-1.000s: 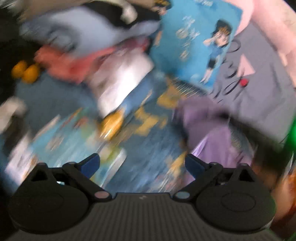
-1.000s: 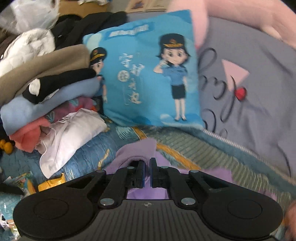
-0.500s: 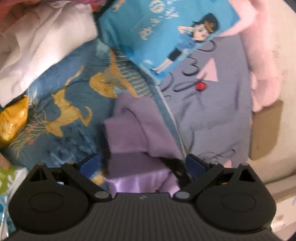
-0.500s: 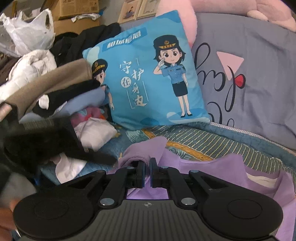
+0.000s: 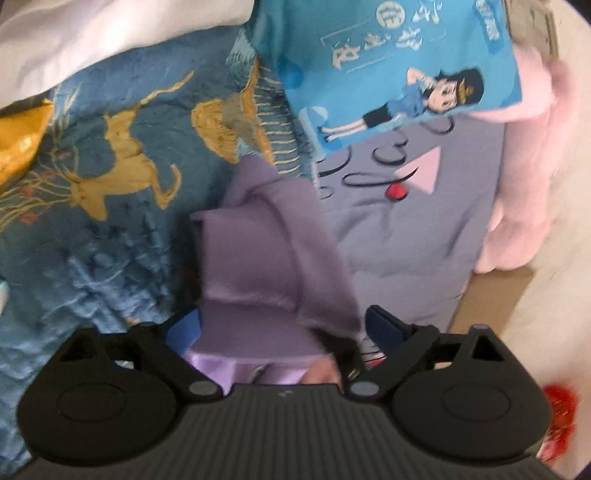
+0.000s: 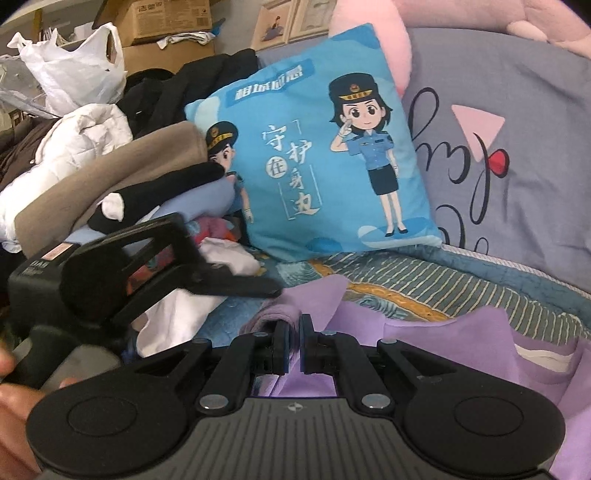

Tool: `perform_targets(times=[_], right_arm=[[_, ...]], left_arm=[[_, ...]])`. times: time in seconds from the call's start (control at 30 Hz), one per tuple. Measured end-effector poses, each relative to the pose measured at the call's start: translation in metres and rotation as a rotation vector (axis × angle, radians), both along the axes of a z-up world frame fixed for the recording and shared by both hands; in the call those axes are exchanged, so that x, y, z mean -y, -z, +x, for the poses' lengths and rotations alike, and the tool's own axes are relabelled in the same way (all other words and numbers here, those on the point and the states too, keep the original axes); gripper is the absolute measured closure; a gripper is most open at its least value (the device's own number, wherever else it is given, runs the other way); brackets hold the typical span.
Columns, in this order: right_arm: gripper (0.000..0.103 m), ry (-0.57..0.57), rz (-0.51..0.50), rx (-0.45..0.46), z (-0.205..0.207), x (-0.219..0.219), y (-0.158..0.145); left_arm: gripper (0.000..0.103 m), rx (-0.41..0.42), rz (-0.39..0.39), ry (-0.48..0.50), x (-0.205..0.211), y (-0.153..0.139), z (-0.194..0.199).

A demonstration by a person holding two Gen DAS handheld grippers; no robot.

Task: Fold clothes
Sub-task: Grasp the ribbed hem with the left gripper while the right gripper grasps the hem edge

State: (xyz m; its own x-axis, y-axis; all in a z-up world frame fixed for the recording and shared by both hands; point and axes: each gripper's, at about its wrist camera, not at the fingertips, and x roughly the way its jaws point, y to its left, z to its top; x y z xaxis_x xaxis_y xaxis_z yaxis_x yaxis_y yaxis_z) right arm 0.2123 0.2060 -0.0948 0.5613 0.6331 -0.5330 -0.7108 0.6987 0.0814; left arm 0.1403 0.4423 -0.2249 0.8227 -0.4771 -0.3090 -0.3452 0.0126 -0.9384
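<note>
A purple garment [image 6: 461, 343] lies crumpled on the blue patterned quilt [image 5: 110, 221]. My right gripper [image 6: 293, 347] is shut on a raised fold of it near the cloth's left edge. My left gripper [image 5: 284, 326] straddles the same bunched fold [image 5: 266, 240], and its jaws are wide and closing. The cloth sits between the blue pads; the right pad [image 5: 384, 328] still stands clear of it. In the right wrist view the left gripper [image 6: 147, 266] reaches in from the left, one finger tip [image 6: 271, 291] just above the fold. A hand shows at the lower left edge.
A blue cartoon pillow [image 6: 325, 166] leans on a grey pillow [image 6: 517, 129] with a pink triangle, under a pink plush [image 6: 480, 14]. A pile of clothes [image 6: 92, 177] rises at the left, with a white plastic bag [image 6: 74, 74] and cardboard boxes [image 6: 166, 18] behind.
The left gripper has swung down and rolled, coming up to the purple fold and entering the right wrist view from the left. Its jaws have narrowed slightly. The right gripper stayed shut on the cloth.
</note>
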Motion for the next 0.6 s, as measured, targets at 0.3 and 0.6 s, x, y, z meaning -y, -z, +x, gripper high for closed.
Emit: perform_targets(times=[0.3, 0.6], right_arm=[[0.097, -0.048, -0.066, 0.048, -0.017, -0.005, 0.003], [0.096, -0.093, -0.179, 0.084, -0.037, -0.01, 0.014]], left_arm=[[0.045, 0.073, -0.05, -0.041, 0.0, -0.003, 0.005], [0.085, 0.006, 0.094, -0.047, -0.002, -0.012, 0.011]])
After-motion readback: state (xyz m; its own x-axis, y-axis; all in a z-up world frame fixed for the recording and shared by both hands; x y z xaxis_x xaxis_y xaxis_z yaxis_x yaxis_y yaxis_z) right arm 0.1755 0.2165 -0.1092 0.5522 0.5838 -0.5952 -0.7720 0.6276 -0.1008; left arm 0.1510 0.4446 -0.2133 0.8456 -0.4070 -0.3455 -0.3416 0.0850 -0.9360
